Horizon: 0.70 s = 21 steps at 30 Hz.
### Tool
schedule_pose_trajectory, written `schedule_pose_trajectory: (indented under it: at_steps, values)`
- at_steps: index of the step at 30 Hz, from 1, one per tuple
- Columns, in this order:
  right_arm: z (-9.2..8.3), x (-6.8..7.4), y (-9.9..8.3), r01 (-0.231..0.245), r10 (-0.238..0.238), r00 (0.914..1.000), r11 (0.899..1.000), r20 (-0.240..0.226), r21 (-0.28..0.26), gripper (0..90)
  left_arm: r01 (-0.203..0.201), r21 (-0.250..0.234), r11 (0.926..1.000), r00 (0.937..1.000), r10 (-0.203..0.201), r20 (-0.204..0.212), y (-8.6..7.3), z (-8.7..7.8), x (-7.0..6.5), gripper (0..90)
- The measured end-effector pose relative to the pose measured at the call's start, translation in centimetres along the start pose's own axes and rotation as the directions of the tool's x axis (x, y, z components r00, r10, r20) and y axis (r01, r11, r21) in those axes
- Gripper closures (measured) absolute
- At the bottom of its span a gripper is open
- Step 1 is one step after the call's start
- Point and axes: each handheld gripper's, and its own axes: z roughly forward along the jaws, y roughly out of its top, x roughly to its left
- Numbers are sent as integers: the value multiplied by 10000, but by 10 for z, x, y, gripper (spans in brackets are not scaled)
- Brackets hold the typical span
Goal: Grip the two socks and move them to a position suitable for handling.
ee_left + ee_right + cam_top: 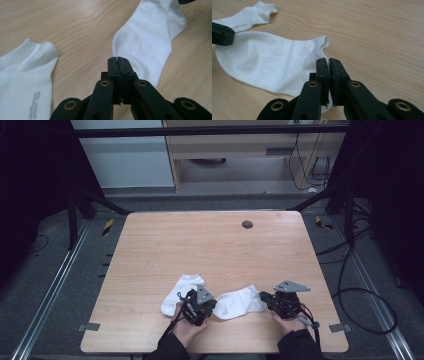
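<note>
Two white socks lie flat on the wooden table (210, 240) near its front edge. The left sock (181, 292) (22, 75) has small grey print on it. The right sock (240, 302) (150, 37) (269, 62) lies between my two grippers. My left gripper (211, 304) (118, 59) is shut, with its tips at that sock's near end and no fabric showing between the pads. My right gripper (263, 296) (329, 60) is shut to a thin slit, with its tips over the sock's cuff corner. The far sock (249, 15) shows beyond it.
A dark round grommet (247, 224) sits in the table's far part. Black cables (360, 295) lie on the floor to the right, and metal rails (55, 285) run along both sides. A dark part of the left gripper (220, 33) reaches in over the near sock.
</note>
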Motion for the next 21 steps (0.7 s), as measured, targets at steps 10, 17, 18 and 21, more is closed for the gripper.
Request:
schedule_pose_trajectory:
  at_steps: [10, 17, 18, 21]
  values:
    - [18, 34, 4, 256, -235, 9965, 9993, -802, 260, 862, 105, 522, 9986, 9995, -89, -297, -26, -9, 25, 887]
    - [25, 42, 2, 324, -278, 9954, 9983, -921, 488, 862, -13, 601, 9982, 9976, 55, -688, -29, -11, 35, 885]
    - [26, 43, 2, 349, -301, 9951, 9982, -943, 497, 862, 45, 629, 9980, 9974, 1, -726, -30, -10, 37, 884]
    - [28, 44, 1, 395, -338, 9951, 9975, -928, 594, 861, 109, 727, 9973, 9975, -58, -699, -35, -7, 39, 882]
